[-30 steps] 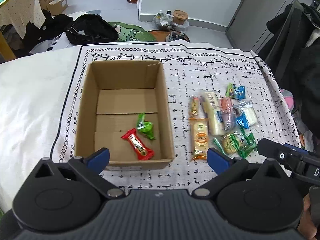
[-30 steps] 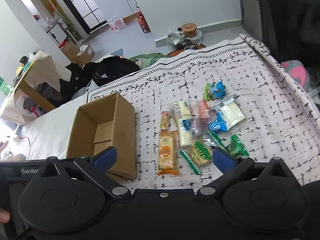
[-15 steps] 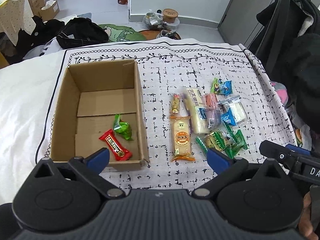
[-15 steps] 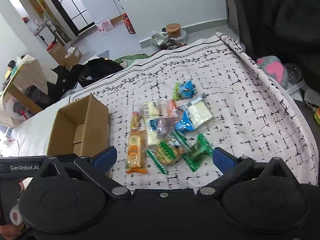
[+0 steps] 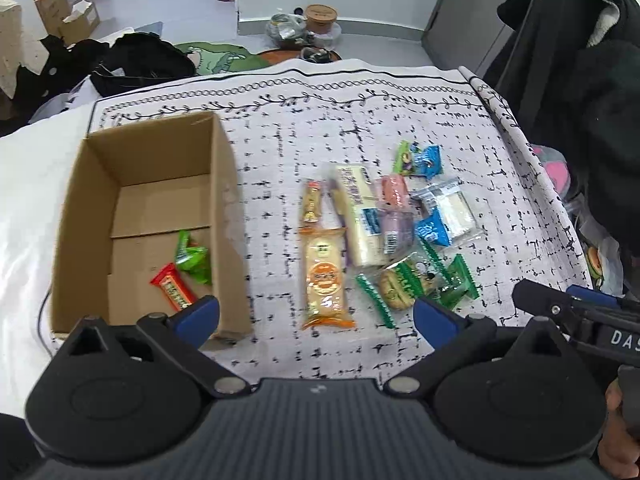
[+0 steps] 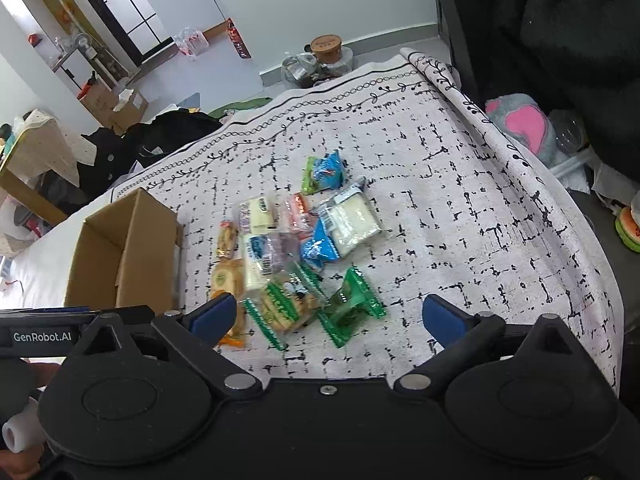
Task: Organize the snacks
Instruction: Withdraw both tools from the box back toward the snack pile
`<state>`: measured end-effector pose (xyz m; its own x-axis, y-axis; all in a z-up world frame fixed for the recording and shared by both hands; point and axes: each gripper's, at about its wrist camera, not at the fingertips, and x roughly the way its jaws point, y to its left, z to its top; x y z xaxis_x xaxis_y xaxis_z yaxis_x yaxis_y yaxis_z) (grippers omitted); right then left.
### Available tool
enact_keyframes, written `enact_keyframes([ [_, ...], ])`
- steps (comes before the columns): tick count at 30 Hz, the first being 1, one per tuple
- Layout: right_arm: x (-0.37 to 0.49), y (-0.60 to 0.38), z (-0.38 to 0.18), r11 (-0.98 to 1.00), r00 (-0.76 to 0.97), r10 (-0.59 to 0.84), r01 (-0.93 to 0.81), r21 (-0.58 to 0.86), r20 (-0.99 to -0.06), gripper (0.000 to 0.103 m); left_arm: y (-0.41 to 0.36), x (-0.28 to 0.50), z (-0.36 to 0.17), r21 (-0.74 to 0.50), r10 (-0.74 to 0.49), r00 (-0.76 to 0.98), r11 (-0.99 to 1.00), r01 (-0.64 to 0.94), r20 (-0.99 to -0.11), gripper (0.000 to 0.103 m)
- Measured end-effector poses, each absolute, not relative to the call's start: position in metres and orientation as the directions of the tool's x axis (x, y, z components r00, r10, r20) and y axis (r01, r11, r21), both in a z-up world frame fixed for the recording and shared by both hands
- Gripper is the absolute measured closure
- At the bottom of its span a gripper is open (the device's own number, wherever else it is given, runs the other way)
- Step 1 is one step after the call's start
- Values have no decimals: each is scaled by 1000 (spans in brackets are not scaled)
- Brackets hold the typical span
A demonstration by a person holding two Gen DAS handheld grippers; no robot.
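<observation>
An open cardboard box (image 5: 224,184) (image 6: 148,248) stands on the left of a patterned cloth; a red bar (image 5: 173,287) and a green candy (image 5: 193,258) lie inside. Right of the box sits a heap of wrapped snacks: an orange-labelled cake (image 5: 325,276), a long white pack (image 5: 358,216), a green biscuit pack (image 5: 400,284) (image 6: 286,300), a green candy (image 6: 352,306) and blue packets (image 6: 320,246). My left gripper (image 5: 316,316) hovers open above the cake's near end, holding nothing. My right gripper (image 6: 326,318) is open over the green packs, empty.
The cloth (image 6: 460,208) ends in a rolled edge on the right, with dark clothing (image 6: 560,40) and a pink plush (image 6: 524,124) beyond. Bags, boxes and jars lie on the floor behind the table. The right gripper's body (image 5: 580,316) shows at the left wrist view's right edge.
Both grippers have shifted right: the box slid leftward in each view and the snack heap came toward the centre. Both stay open. No snack has moved.
</observation>
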<state>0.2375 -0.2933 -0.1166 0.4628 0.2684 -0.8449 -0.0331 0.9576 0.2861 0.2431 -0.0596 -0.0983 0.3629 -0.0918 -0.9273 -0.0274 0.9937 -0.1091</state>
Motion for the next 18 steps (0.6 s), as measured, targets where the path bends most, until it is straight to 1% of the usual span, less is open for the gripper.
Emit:
enact_keyframes([
  [1, 239, -295, -120, 957, 456, 271, -35, 287, -848, 7, -63, 245, -101, -108, -91, 362, 994, -27, -928, 1],
  [9, 253, -302, -148, 952, 391, 287, -16, 305, -875, 31, -75, 258, -127, -106, -90, 348, 994, -28, -933, 4],
  [11, 255, -305, -157, 950, 370, 292, -4, 313, -882, 36, -77, 262, -133, -104, -89, 339, 994, -26, -937, 11],
  [12, 257, -306, -161, 949, 362, 294, 0, 315, -885, 38, -78, 264, -136, -106, -90, 332, 994, -28, -939, 12],
  [14, 260, -308, -169, 946, 342, 301, 13, 325, -890, 42, -79, 270, -145, -105, -89, 318, 994, -34, -944, 19],
  [15, 262, -309, -172, 942, 335, 309, 17, 334, -890, 43, -79, 272, -148, -105, -89, 312, 994, -35, -946, 21],
  [18, 266, -309, -178, 937, 323, 325, 16, 348, -889, 44, -80, 280, -161, -97, -82, 288, 995, -38, -954, 32],
])
